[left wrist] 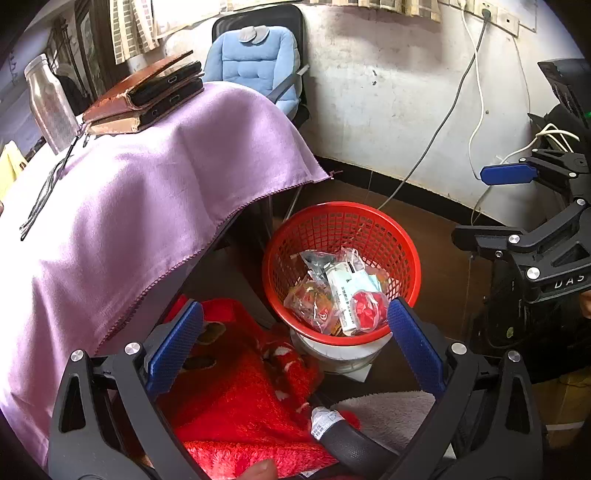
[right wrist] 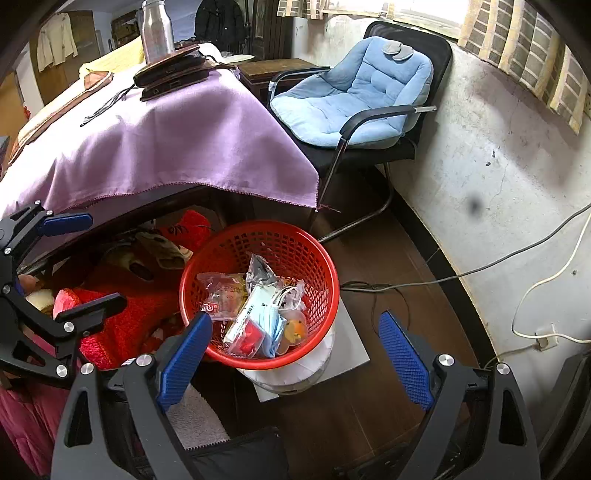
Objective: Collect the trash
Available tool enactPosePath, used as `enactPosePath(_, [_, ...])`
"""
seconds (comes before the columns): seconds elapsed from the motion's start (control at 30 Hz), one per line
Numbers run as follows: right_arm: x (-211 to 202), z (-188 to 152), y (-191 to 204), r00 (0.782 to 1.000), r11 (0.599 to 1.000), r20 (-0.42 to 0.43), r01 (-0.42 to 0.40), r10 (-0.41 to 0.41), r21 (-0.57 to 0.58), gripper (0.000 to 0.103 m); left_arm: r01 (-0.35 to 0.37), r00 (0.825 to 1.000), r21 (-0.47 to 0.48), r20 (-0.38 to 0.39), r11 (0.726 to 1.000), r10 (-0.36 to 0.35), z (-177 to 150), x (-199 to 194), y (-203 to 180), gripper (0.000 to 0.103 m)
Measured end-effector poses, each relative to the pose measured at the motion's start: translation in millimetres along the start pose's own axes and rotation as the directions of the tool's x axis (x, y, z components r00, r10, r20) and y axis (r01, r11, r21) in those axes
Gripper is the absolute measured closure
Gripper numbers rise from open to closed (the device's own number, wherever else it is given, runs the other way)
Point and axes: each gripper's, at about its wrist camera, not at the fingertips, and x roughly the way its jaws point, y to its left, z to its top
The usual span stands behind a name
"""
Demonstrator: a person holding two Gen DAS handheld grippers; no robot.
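Observation:
A red mesh basket stands on a white tub on the floor beside the table; it also shows in the right wrist view. It holds several pieces of trash: clear wrappers, a white box, a blue face mask and a red item in plastic. My left gripper is open and empty, above and near the basket's front rim. My right gripper is open and empty, over the basket's front edge. The right gripper also appears at the right of the left wrist view, the left gripper at the left of the right wrist view.
A table under a purple cloth carries cased tablets, a steel bottle and a black cord. A red fluffy garment lies below. A chair with a blue cushion stands by the wall. Cables cross the floor.

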Motion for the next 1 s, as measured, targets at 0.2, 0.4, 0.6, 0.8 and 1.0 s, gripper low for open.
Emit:
enactPosePath(0.2, [-0.3,0.1,0.3,1.0,1.0,0.0,0.001,-0.001,0.0,0.013,0.0,1.0,0.002,0.002,1.0,0.0,-0.3,0.0,-0.8,0.007])
enactPosePath(0.4, [-1.3,0.3,-0.5,1.0,1.0,0.002,0.003,-0.003,-0.001,0.013,0.0,1.0,0.004,0.002,1.0,0.0,0.1,0.8,-1.1,0.007])
enactPosePath(0.6, [-2.9,0.6,-3.0,1.0,1.0,0.004,0.005,-0.005,-0.002,0.013,0.008,1.0,0.005,-0.007,1.0,-0.008,0.4,2.1,-0.7,0.007])
enactPosePath(0.8, [-2.8,0.5,-2.7,1.0,1.0,0.004,0.005,-0.005,-0.001,0.013,0.007,1.0,0.02,0.011,1.0,-0.008,-1.5,-1.3,-2.9,0.007])
enactPosePath(1.0, [-3.1,0.4,-2.9,1.0,1.0,0.005,0.007,-0.007,-0.001,0.013,0.008,1.0,0.013,0.005,1.0,-0.008,-1.8,0.0,-1.8,0.007])
